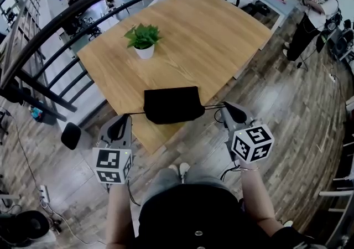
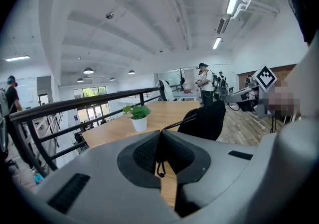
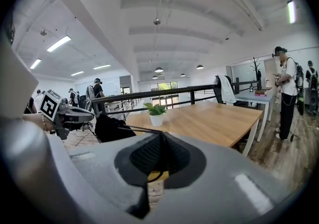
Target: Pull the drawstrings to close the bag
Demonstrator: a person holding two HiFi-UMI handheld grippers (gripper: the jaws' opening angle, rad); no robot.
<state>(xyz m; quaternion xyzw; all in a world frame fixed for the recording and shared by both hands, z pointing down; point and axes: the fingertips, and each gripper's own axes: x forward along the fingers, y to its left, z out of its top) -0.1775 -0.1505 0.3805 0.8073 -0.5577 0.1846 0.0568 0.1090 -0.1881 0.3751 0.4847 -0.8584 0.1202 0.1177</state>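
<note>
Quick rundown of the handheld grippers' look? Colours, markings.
Both the left gripper and right gripper have light grey plastic bodies with black ribbed pads at the jaws. Each carries a white cube printed with black square markers. The person wears a black top; no sleeves reach the forearms.

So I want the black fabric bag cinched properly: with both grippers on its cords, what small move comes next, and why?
Probably ease the left gripper out to the left and the right gripper out to the right. Each is shut on a thin black drawstring that runs taut to the black fabric bag on the light wooden table, and the bag's near edge looks wide rather than gathered.
</note>
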